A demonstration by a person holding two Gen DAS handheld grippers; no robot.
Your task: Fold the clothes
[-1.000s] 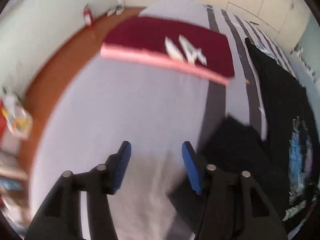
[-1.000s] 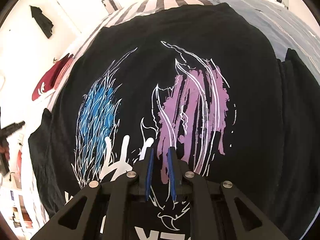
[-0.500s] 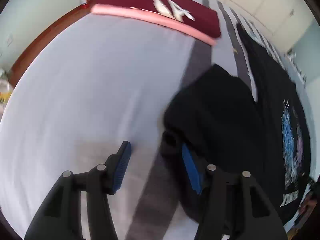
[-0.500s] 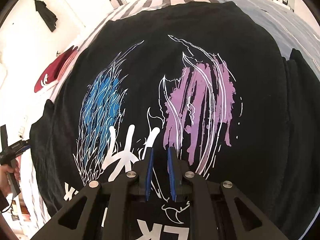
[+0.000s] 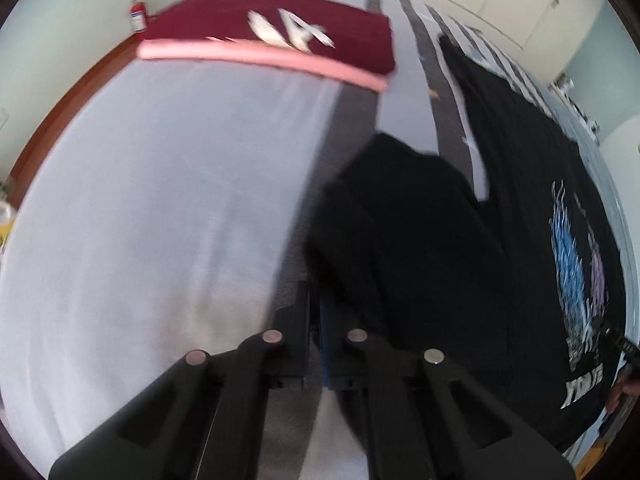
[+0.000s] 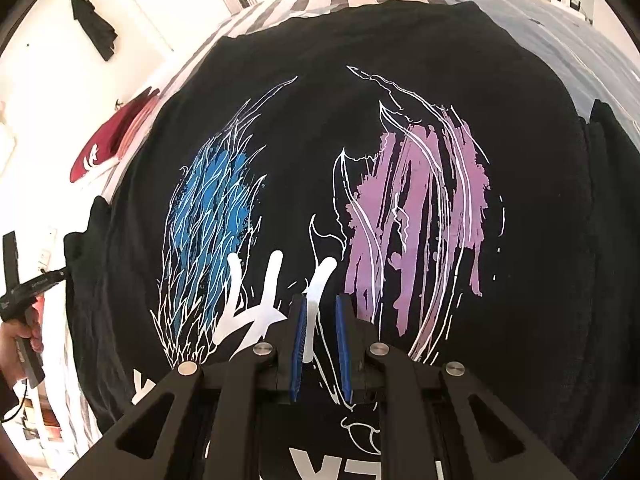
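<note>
1. Since half a second ago the left gripper (image 5: 314, 300) has gone from spread wide to pressed together at the edge of the black T-shirt's sleeve (image 5: 400, 232); whether cloth actually sits between the blue pads is hard to tell through the blur.
2. The black T-shirt (image 6: 360, 140) lies spread flat on the bed (image 5: 160, 200), printed side up, with a blue feathered graphic (image 6: 212, 216) on one half and a purple one (image 6: 420, 216) on the other, and white lettering below them.
3. Its sleeve reaches out from the shirt's body onto a grey stripe of the bedcover, just ahead of the left gripper.
4. The right gripper (image 6: 320, 344) hovers over the shirt's white lettering, its blue pads a narrow gap apart with nothing between them.
5. Beyond the sleeve, farther up the bed from the shirt, a folded maroon garment (image 5: 272, 28) with a white print rests on a folded pink one (image 5: 260, 60).
6. Past the maroon garment, a red fire extinguisher (image 5: 138, 14) stands against the pale wall.
7. From the right wrist view, a dark garment (image 6: 94, 26) hangs on the wall beyond the shirt's far left side.
</note>
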